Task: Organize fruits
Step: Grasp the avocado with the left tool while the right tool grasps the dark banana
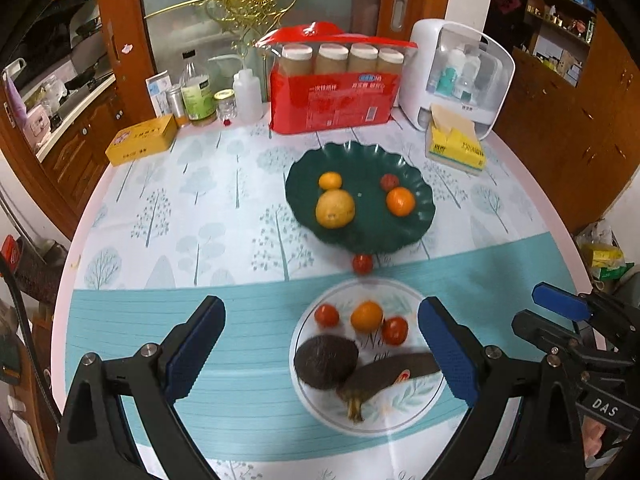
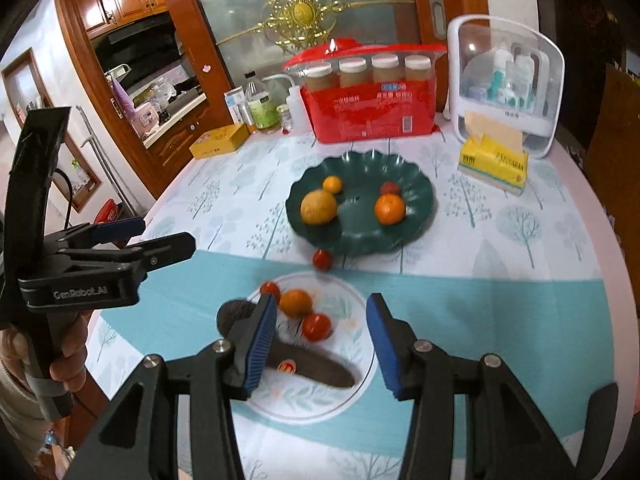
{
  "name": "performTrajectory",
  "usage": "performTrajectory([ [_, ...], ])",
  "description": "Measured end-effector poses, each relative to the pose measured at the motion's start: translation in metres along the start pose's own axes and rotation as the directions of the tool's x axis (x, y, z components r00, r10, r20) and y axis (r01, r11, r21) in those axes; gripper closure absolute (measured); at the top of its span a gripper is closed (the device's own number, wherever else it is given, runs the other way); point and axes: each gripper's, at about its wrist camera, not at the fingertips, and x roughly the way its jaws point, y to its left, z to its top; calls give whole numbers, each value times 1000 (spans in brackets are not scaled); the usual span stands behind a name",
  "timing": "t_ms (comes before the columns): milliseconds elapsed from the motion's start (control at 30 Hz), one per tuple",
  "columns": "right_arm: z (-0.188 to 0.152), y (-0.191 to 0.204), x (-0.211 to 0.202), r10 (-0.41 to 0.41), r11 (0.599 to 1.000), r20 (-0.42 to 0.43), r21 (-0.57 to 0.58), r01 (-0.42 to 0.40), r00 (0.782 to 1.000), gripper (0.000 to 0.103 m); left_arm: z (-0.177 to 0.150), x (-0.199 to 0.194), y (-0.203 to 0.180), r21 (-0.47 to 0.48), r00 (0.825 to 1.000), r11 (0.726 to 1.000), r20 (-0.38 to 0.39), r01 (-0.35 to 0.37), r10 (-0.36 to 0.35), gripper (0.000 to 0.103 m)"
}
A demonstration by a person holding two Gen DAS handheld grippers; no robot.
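Halfway there, by the look of it: 4 fruits sit in the scalloped green plate, 5 wait on the glossy white plate, and 1 smooth cherry tomato lies loose at the green plate's 6 o'clock. Left gripper gapes wide, empty. Right gripper spread too, holding nothing, above the dull dark banana and rough avocado.

Both wrist views look down, near, sharing white plate and green dish.
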Motion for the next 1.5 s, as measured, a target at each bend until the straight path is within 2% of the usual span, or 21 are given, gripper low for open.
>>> performTrajectory([
  [267, -28, 3, 24, -15, 992, -96, 123, 27, 995, 56, -18, 19, 12, 88, 999, 996, -31, -19, 22, 6],
  [400, -38, 0, 45, -19, 969, -157, 240, 57, 987, 56, -24, 43, 20, 124, 996, 992, -92, 19, -7, 6],
  [600, -60, -9, 79, 21, 879, -219, 469, 87, 975, 56, -32, 80, 30, 161, 983, 983, -175, 85, -56, 6],
  [767, -80, -11, 96, 77, 768, -208, 636, 75, 975, 56, -36, 104, 35, 169, 968, 973, -223, 154, -115, 6],
  [933, -94, -11, 106, 122, 661, -171, 748, 48, 978, 54, -39, 119, 35, 178, 955, 963, -254, 202, -154, 6],
  [1067, -100, -11, 115, 135, 605, -156, 795, 43, 978, 52, -41, 127, 34, 184, 946, 954, -270, 235, -181, 9],
  [1267, -98, -12, 128, 129, 556, -141, 830, 46, 982, 51, -42, 130, 34, 188, 934, 942, -280, 279, -221, 9],
  [1300, -97, -12, 130, 123, 548, -141, 835, 52, 982, 48, -43, 130, 35, 190, 933, 940, -281, 284, -225, 9],
  [1400, -94, -9, 133, 103, 541, -146, 839, 67, 984, 41, -45, 131, 35, 203, 929, 933, -287, 298, -234, 9],
  [1500, -89, -4, 138, 63, 549, -176, 828, 113, 982, 40, -46, 130, 33, 215, 925, 925, -289, 313, -245, 10],
])
